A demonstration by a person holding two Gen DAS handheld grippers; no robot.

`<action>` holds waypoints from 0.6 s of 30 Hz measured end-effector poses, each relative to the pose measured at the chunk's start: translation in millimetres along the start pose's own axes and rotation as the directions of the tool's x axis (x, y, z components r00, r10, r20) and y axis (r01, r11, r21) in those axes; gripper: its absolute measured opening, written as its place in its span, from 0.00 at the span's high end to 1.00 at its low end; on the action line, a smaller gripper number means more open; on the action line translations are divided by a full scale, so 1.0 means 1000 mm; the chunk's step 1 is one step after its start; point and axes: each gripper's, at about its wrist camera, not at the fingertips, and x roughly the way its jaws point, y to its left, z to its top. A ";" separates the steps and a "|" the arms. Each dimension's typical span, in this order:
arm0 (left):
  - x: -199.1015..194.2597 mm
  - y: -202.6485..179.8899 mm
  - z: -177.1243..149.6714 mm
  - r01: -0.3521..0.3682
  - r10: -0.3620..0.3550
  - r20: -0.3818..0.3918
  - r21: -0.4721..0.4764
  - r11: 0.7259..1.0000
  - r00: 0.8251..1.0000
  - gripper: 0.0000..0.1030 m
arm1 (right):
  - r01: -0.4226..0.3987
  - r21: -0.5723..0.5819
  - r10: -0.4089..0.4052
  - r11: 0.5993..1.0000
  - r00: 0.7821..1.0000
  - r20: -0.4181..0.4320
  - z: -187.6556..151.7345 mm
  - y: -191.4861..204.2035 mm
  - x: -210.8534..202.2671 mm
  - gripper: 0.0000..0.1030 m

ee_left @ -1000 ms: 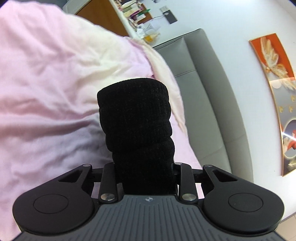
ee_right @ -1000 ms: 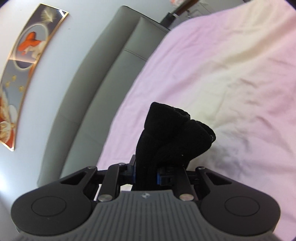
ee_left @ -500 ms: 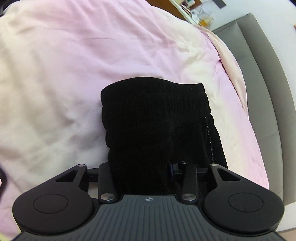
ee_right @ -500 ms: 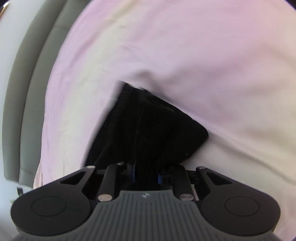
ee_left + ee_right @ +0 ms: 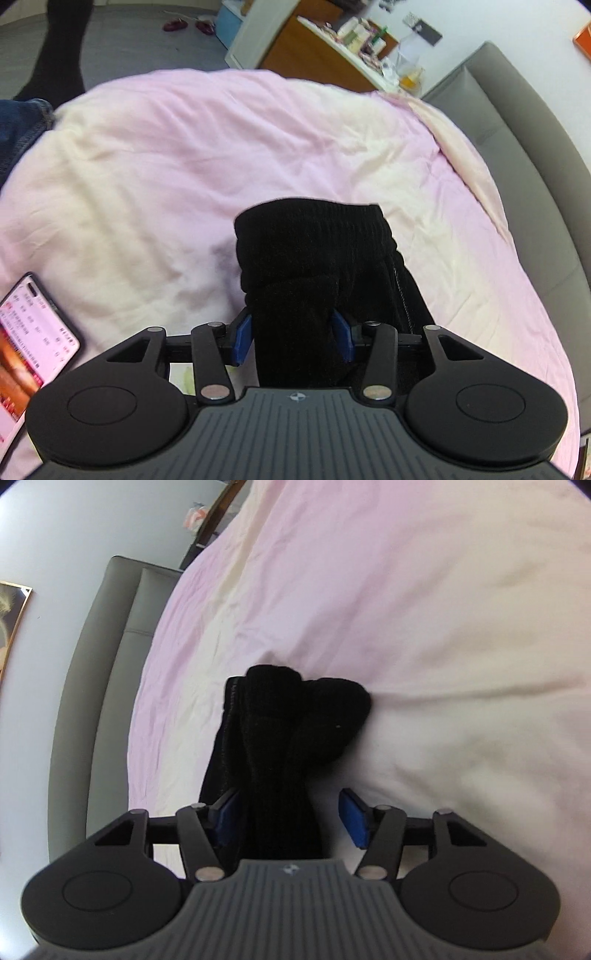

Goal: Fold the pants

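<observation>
**Both grippers letting go of the black pants on the pink bed**

I take the grey headboard (image 5: pixel 524 122) as my landmark. Through the left wrist camera it runs down the right side of the picture, and the pink duvet (image 5: pixel 177 155) spreads away from it to the left. The black pants (image 5: pixel 314 258) lie bunched on the duvet, near the headboard side of the bed, with their ribbed edge pointing away from my camera.

My left gripper (image 5: pixel 293 338) is opening. A thick fold of the pants sits between its blue pads (image 5: pixel 242 338), and the cloth fills the gap from one pad to the other; I cannot tell whether the pads press on it.

Through the right wrist camera the headboard (image 5: pixel 107 672) stands on the left, and the pants (image 5: pixel 288 723) rise as a dark bundle just beside the duvet's (image 5: pixel 424 627) edge on that side. My right gripper (image 5: pixel 291 819) is opening too. The pants run between its pads, lying against the pad nearer the headboard, while the far pad (image 5: pixel 352 821) stands clear of the cloth with pale duvet showing in the gap.

Far from the headboard, at the left edge of the left view, a phone (image 5: pixel 33 339) with a lit screen lies on the duvet. Beyond the bed, past the headboard's end, a cluttered wooden desk (image 5: pixel 314 55) stands against the wall.
</observation>
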 end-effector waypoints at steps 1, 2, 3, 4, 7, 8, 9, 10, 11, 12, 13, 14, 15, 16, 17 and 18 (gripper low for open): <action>-0.009 -0.002 -0.004 -0.010 0.010 0.034 0.007 1.000 0.999 0.50 | -0.009 0.018 0.008 1.000 1.000 0.008 0.003 -0.002 -0.001 0.49; -0.017 -0.008 -0.009 -0.017 0.015 0.074 0.029 0.999 0.997 0.50 | -0.017 0.042 0.016 0.999 1.000 0.011 0.005 -0.005 -0.001 0.49; -0.025 -0.017 -0.015 -0.008 0.000 0.114 0.064 0.998 0.994 0.50 | -0.028 0.063 0.027 0.998 1.000 0.009 0.006 -0.007 0.002 0.48; -0.033 -0.029 -0.023 0.010 -0.026 0.142 0.108 0.994 0.989 0.49 | -0.033 0.068 0.033 0.997 0.999 0.009 0.007 -0.009 0.003 0.48; -0.046 -0.080 -0.058 0.105 -0.145 0.129 0.276 0.955 0.981 0.34 | -0.039 0.037 0.039 0.999 0.999 0.000 0.007 -0.005 0.003 0.46; -0.046 -0.101 -0.074 0.142 -0.183 0.087 0.350 0.926 0.979 0.32 | -0.041 0.026 0.041 0.999 0.999 -0.004 0.005 -0.006 0.001 0.46; -0.043 -0.126 -0.093 0.180 -0.212 0.026 0.437 0.881 0.977 0.32 | -0.040 0.014 0.040 0.999 0.999 -0.010 0.002 -0.006 0.000 0.46; -0.039 -0.148 -0.114 0.220 -0.233 -0.041 0.514 0.829 0.972 0.31 | -0.039 0.004 0.039 0.999 0.999 -0.016 0.002 -0.004 0.002 0.46; -0.034 -0.170 -0.138 0.274 -0.249 -0.125 0.583 0.765 0.961 0.32 | -0.041 -0.002 0.041 0.999 0.999 -0.022 0.002 -0.003 0.002 0.46; -0.027 -0.191 -0.167 0.337 -0.259 -0.216 0.640 0.691 0.941 0.32 | -0.043 -0.010 0.043 0.999 0.999 -0.027 0.000 -0.001 0.002 0.46; -0.023 -0.209 -0.195 0.391 -0.265 -0.288 0.682 0.618 0.920 0.32 | -0.045 -0.016 0.044 0.999 0.998 -0.032 0.000 0.002 0.005 0.46; -0.019 -0.226 -0.222 0.437 -0.258 -0.352 0.720 0.539 0.900 0.33 | -0.047 -0.020 0.047 0.999 0.998 -0.036 -0.001 0.002 0.005 0.46; -0.016 -0.241 -0.249 0.477 -0.249 -0.407 0.748 0.462 0.879 0.35 | -0.048 -0.024 0.047 0.999 0.998 -0.039 -0.001 0.002 0.006 0.46; -0.013 -0.255 -0.275 0.518 -0.239 -0.459 0.763 0.386 0.856 0.38 | -0.047 -0.028 0.046 0.998 0.998 -0.041 -0.001 0.003 0.007 0.46; -0.010 -0.268 -0.299 0.551 -0.227 -0.502 0.770 0.321 0.835 0.41 | -0.045 -0.033 0.043 0.998 0.998 -0.043 -0.001 0.004 0.010 0.46; -0.009 -0.280 -0.321 0.570 -0.215 -0.528 0.776 0.270 0.821 0.42 | -0.043 -0.037 0.041 0.998 0.998 -0.045 -0.001 0.005 0.013 0.46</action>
